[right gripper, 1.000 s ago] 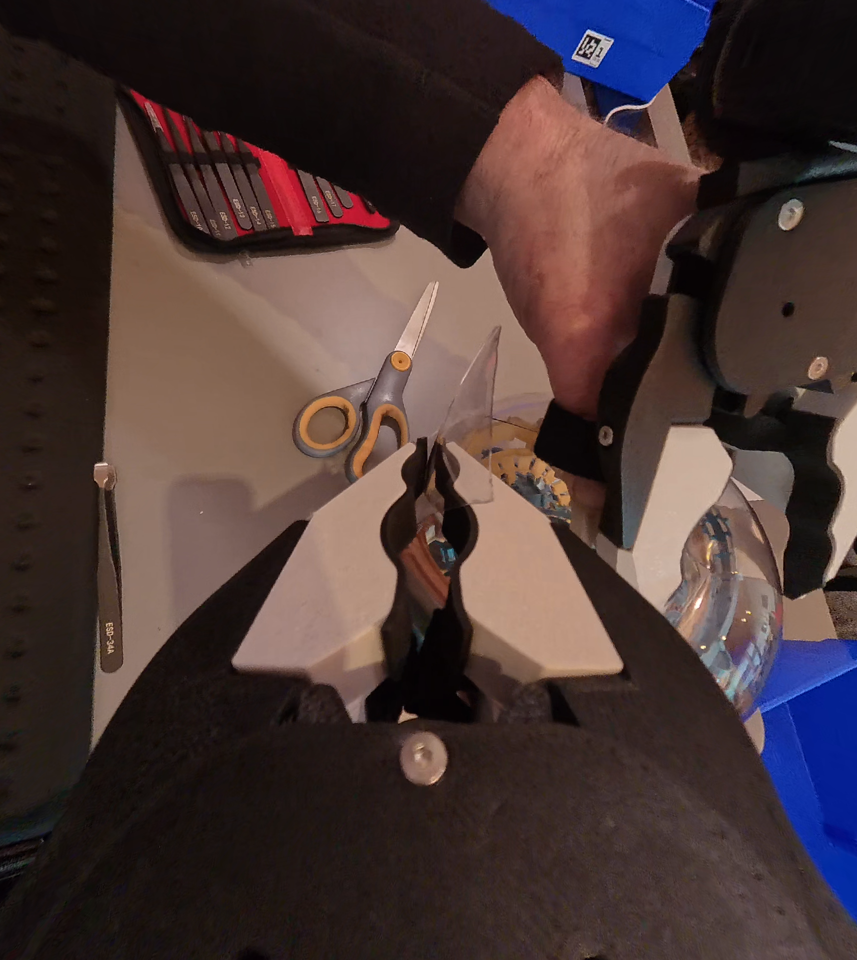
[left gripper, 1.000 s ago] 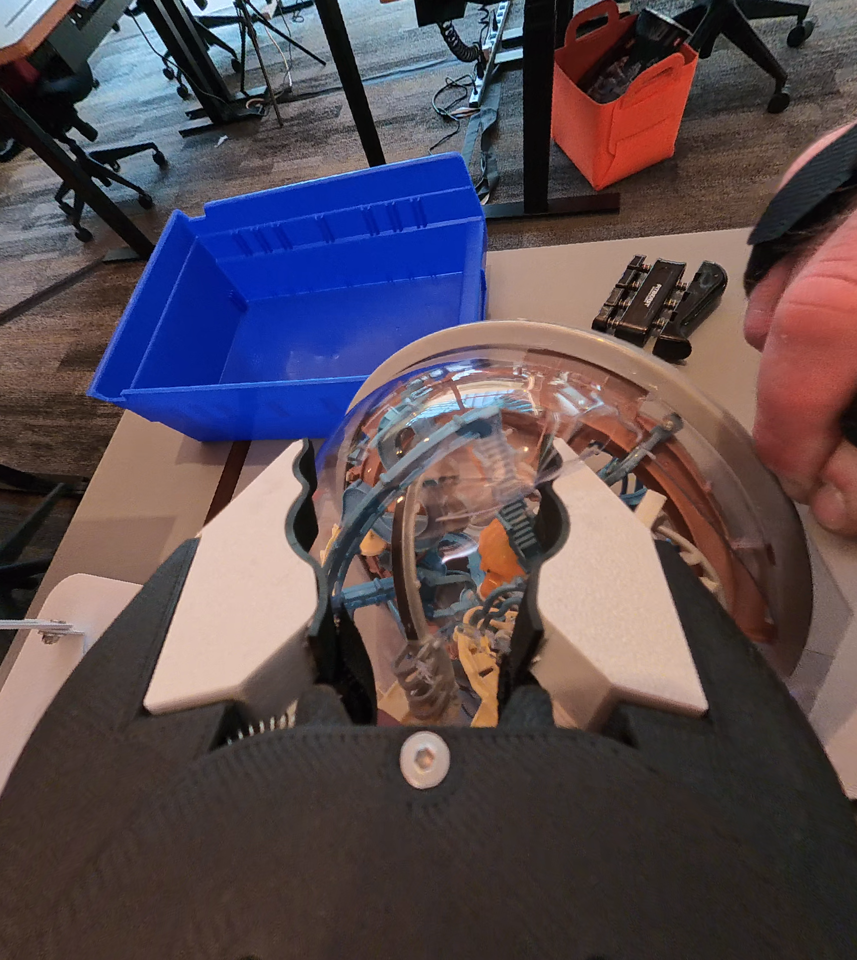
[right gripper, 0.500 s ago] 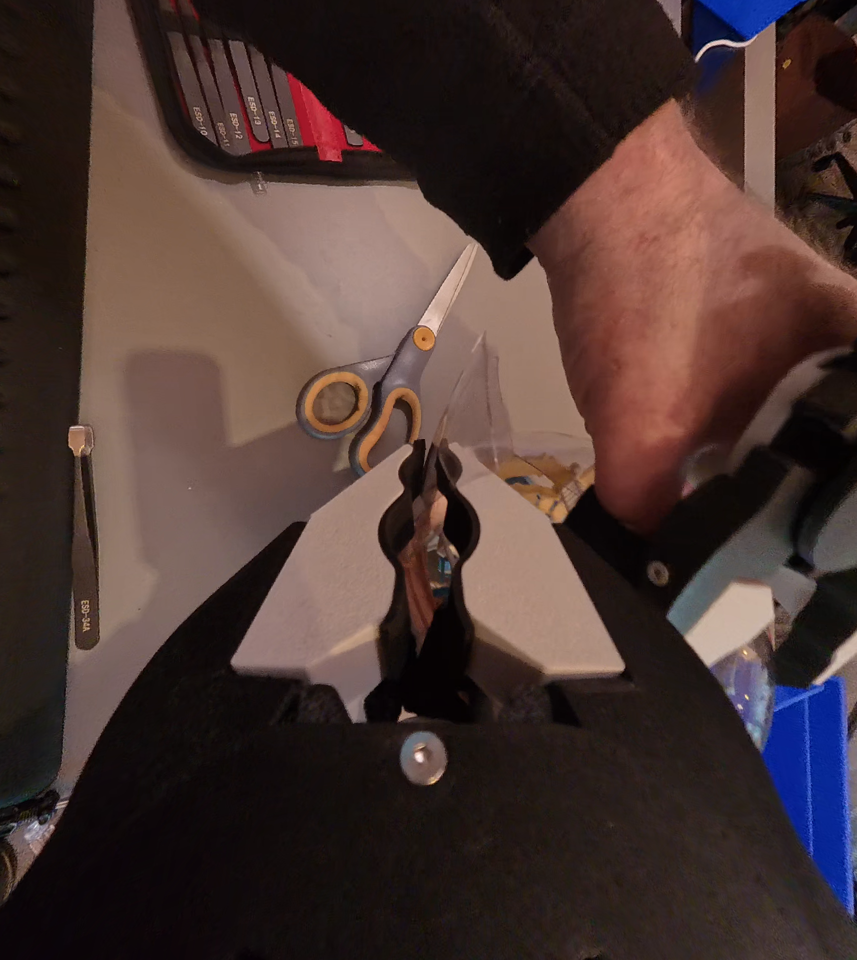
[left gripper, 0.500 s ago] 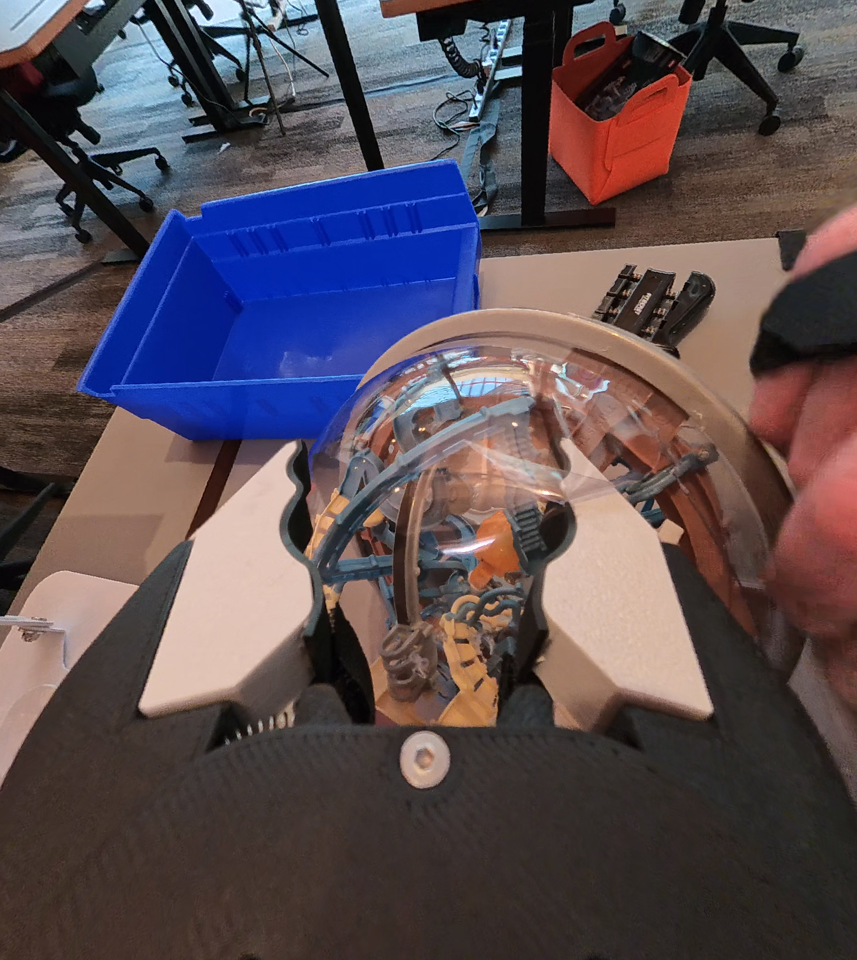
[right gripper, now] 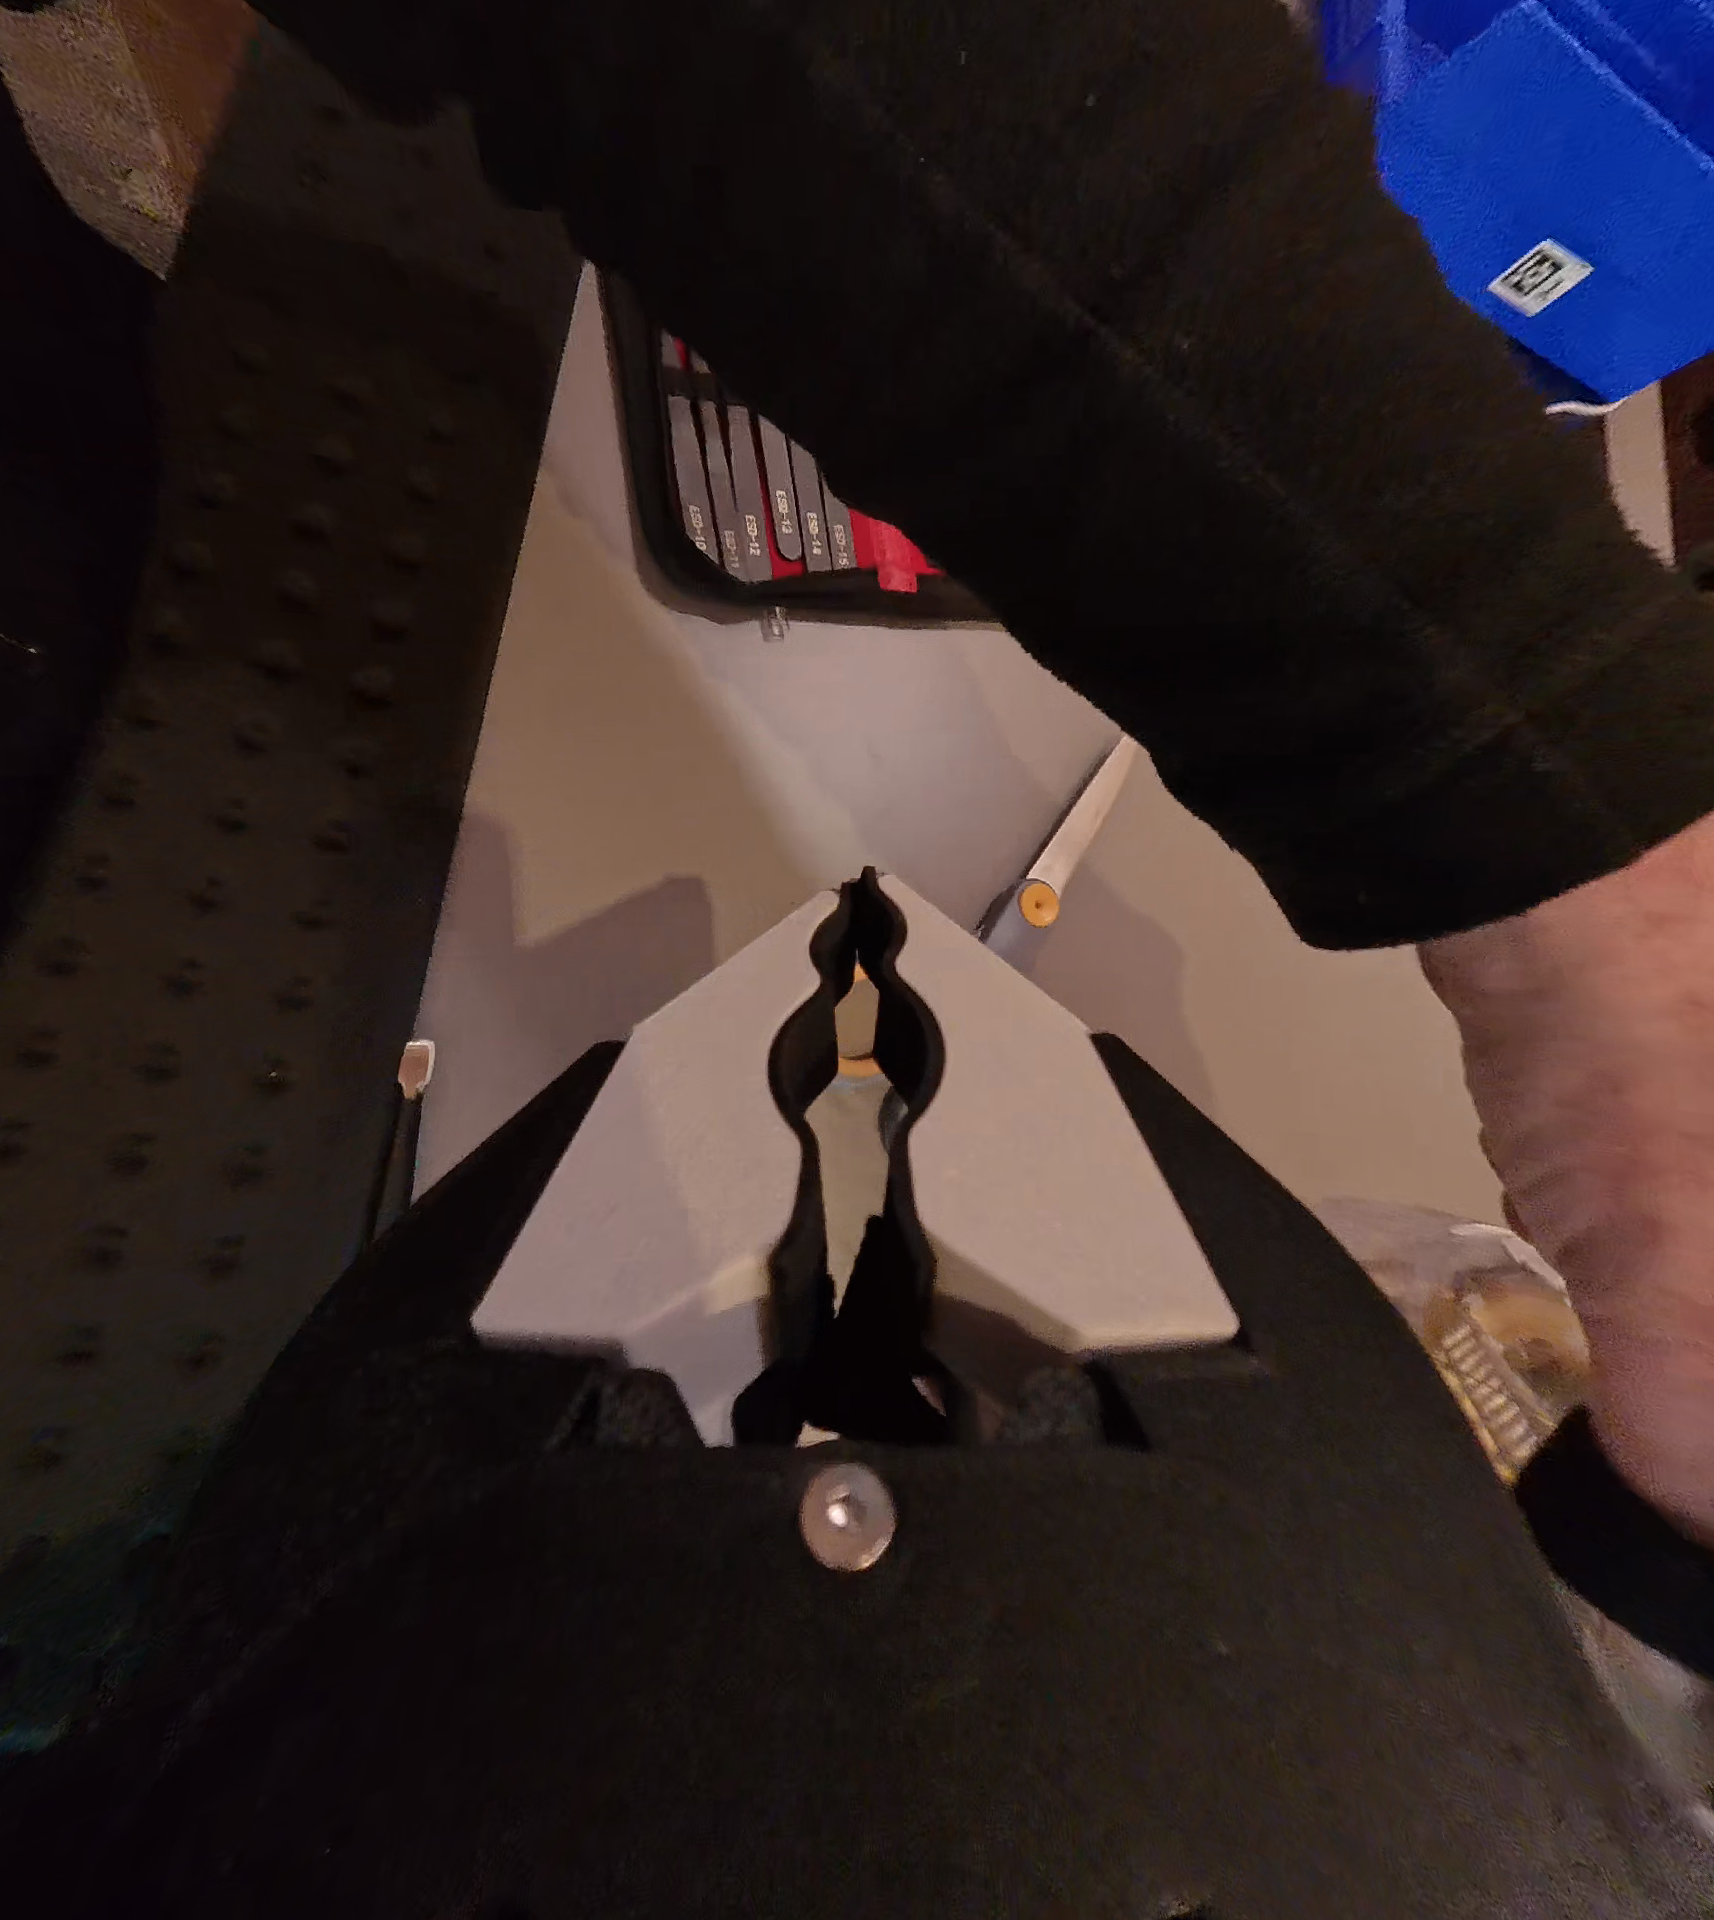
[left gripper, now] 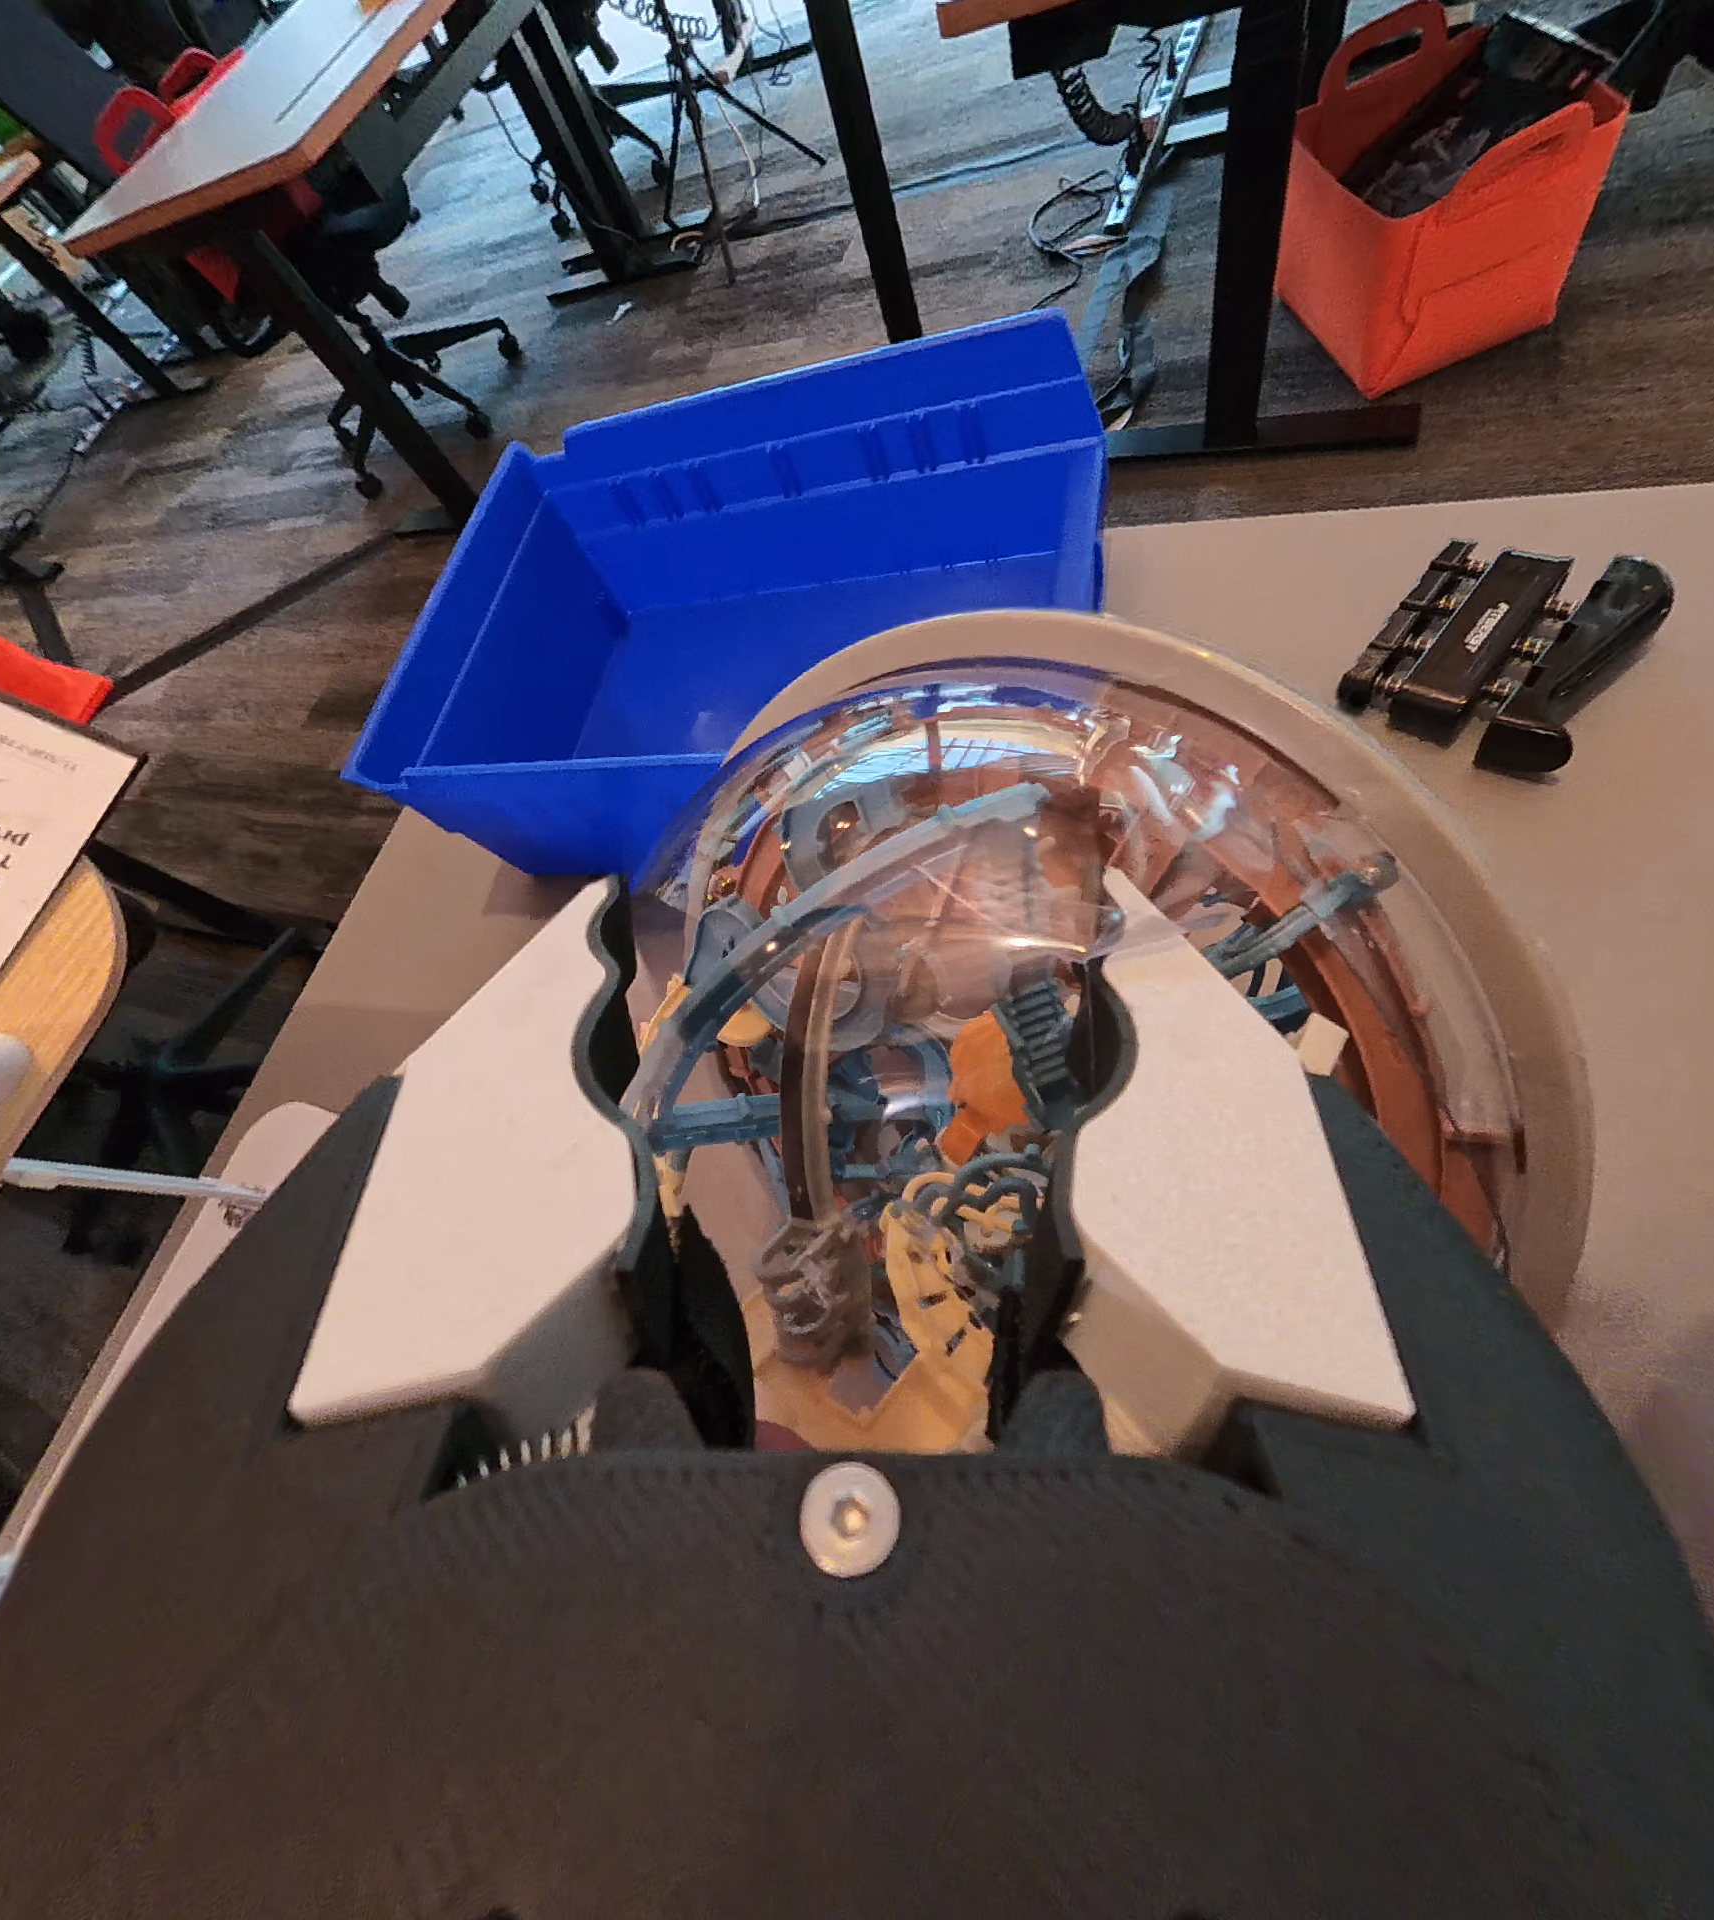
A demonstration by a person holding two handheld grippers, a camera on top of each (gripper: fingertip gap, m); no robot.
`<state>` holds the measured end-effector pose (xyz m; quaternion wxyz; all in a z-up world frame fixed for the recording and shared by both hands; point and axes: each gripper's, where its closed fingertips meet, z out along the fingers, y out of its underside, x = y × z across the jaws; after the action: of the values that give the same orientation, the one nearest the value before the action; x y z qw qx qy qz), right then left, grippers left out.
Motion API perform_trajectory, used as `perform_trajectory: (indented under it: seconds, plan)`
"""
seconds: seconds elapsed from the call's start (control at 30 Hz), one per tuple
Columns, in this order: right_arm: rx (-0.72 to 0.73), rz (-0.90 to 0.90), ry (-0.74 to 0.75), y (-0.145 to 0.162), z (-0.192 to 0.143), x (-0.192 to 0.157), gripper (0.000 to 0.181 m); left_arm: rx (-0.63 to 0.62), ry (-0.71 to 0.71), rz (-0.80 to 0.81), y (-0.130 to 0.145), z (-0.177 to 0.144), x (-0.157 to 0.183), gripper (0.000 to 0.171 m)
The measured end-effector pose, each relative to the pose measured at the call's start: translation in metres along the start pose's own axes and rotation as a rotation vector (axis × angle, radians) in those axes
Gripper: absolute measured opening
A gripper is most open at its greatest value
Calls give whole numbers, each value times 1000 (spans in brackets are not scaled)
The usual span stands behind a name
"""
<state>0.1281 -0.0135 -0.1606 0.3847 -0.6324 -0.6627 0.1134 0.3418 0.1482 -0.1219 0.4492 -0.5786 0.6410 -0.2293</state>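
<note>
My left gripper is shut on a clear maze ball with a grey ring and coloured tracks inside, one finger on each side of the dome. The ball sits over the grey table, just in front of an empty blue bin. My right gripper is shut, with nothing showing between its tips. It hovers over grey and orange scissors on the table. A person's hand in a black sleeve reaches across the right wrist view, with an edge of the ball under it.
A black folded tool lies at the table's far right. A black and red case of tweezers and a loose tweezer lie past the scissors. Another blue bin is at the upper right. An orange bag and desks stand on the floor. The grippers' ends are close to 25 cm from one another.
The clear plastic strip that stuck out of my right gripper is gone from its tips, and that gripper has swung away from the ball. The hand has left the left wrist view.
</note>
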Motion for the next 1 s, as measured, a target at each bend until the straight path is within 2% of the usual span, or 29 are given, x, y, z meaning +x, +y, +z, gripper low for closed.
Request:
perform_trajectory:
  seconds: [0.17, 0.3, 0.37, 0.43, 0.5, 0.63, 0.7, 0.73, 0.83, 0.9, 1.0]
  plan:
    - [123, 47, 164, -15, -55, 3, 0, -35, -5, -21, 7, -6, -5, 83]
    - [208, 232, 311, 4, -106, 24, 0, -63, 3, -45, 9, -7, -4, 83]
    - [219, 328, 376, 22, -125, 35, 19, -71, -5, -49, 11, -9, -5, 83]
    - [187, 402, 434, 44, -133, 46, 45, -83, -9, -68, 13, -11, -6, 85]
    - [187, 450, 435, 56, -132, 51, 59, -97, -12, -89, 16, -14, -7, 88]
    - [178, 481, 404, 69, -107, 62, 69, -142, -13, -163, 24, -23, -8, 96]
    - [186, 488, 374, 69, -89, 67, 67, -159, -12, -212, 28, -26, -6, 98]
    - [191, 486, 377, 70, -84, 71, 58, -168, -12, -232, 30, -28, -5, 98]
    - [208, 476, 338, 68, -71, 77, 5, -187, -8, -239, 33, -34, -3, 98]
    - [256, 458, 291, 59, -71, 74, 0, -212, -16, -203, 36, -40, -3, 100]
    - [281, 469, 260, 56, -73, 75, 0, -266, 36, -146, 38, -49, 3, 86]
